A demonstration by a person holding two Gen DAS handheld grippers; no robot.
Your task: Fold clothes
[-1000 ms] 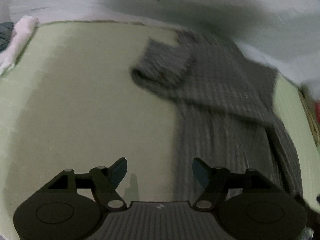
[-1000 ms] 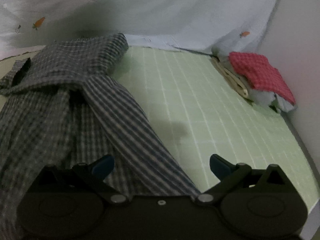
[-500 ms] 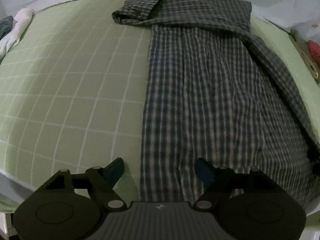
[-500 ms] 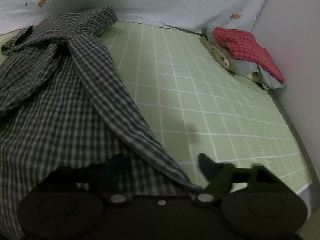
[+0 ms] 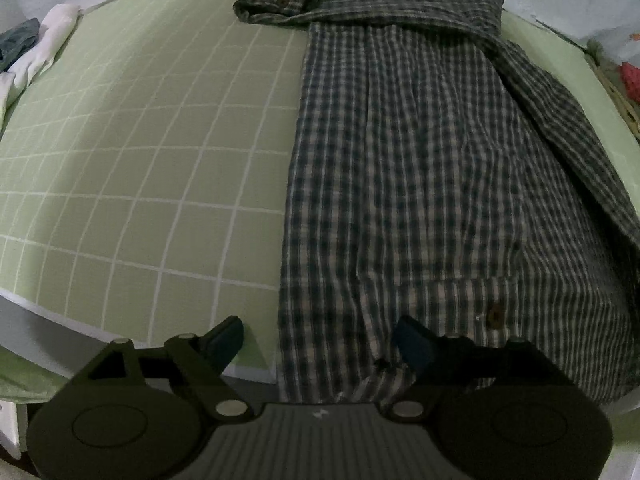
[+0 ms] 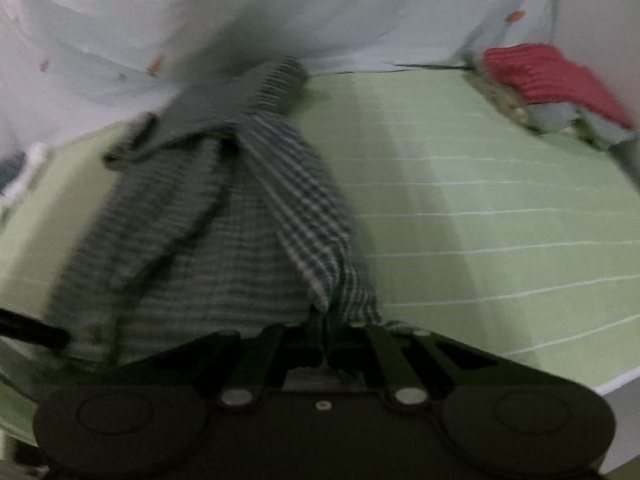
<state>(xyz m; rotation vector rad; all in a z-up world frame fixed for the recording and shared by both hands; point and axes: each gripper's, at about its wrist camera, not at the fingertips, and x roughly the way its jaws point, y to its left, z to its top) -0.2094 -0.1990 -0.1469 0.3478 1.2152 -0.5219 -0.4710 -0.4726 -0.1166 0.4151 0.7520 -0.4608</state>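
The right gripper (image 6: 324, 344) is clenched on the checked shirt's (image 5: 408, 168) hem, while the left gripper (image 5: 320, 340) hangs released over the green mat (image 5: 152, 128).

Your left wrist camera sits low at the near edge of the green grid mat (image 5: 140, 128), facing the far wall. Your right wrist camera sits low and close, facing likewise. Both views share the checked shirt (image 5: 420, 160) (image 6: 224, 248) and mat (image 6: 480, 208).
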